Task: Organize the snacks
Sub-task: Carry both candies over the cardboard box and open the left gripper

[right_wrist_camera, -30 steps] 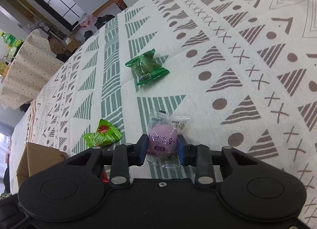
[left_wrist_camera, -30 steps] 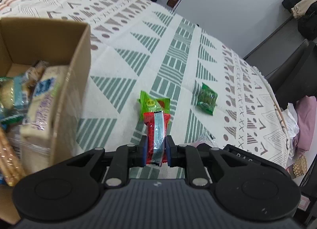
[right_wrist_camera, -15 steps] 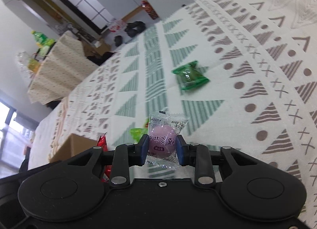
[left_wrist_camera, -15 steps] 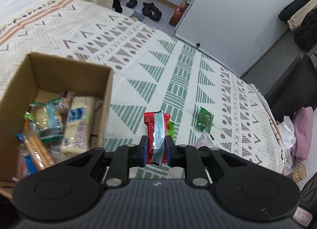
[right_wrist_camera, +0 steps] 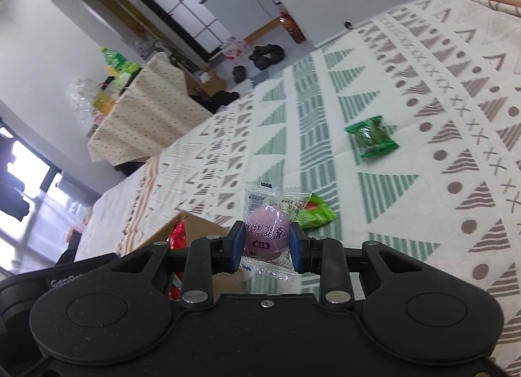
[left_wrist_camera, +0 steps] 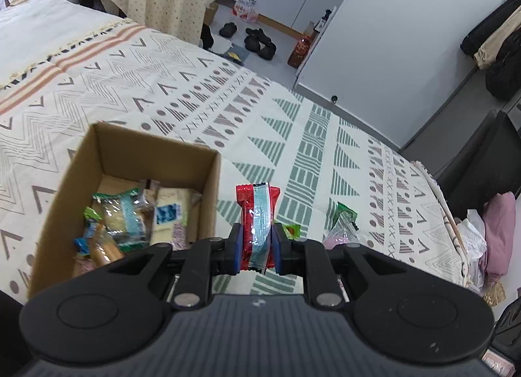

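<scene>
Black tool (left_wrist_camera: pixel 256 248) bodies, blue pads (right_wrist_camera: pixel 236 246), silver screws.

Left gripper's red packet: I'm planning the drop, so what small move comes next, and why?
Probably carry the left gripper leftward over the cardboard box before opening: the red packet is clamped, but sits just outside the box's right wall, above the cloth.
</scene>
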Demonstrator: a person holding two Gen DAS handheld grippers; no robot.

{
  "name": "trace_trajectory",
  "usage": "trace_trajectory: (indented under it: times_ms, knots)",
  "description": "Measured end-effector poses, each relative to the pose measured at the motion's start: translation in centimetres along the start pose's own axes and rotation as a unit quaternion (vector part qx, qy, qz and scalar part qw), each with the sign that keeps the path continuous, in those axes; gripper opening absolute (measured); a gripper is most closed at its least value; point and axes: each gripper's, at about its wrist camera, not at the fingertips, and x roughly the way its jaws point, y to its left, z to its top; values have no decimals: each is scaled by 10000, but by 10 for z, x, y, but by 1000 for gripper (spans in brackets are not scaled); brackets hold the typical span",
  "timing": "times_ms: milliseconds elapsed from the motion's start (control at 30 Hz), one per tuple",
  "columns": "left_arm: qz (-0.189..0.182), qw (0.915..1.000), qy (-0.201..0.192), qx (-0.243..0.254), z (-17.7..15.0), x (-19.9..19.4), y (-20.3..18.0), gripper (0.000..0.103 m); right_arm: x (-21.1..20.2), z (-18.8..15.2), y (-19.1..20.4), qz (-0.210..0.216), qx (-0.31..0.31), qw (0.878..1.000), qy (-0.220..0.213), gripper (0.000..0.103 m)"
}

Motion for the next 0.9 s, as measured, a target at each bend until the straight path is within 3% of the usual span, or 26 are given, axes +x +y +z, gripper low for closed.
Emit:
trace_trajectory:
  times_ms: [367,900]
  knots:
    - [176,9994,-199,-232,12,-21,33,17,-2,-7,20,318,-275,9991,-18,28]
    - [308,9972,-170,-656,23,-22,94,18,8,-19,48,378,-585,9976,6,28]
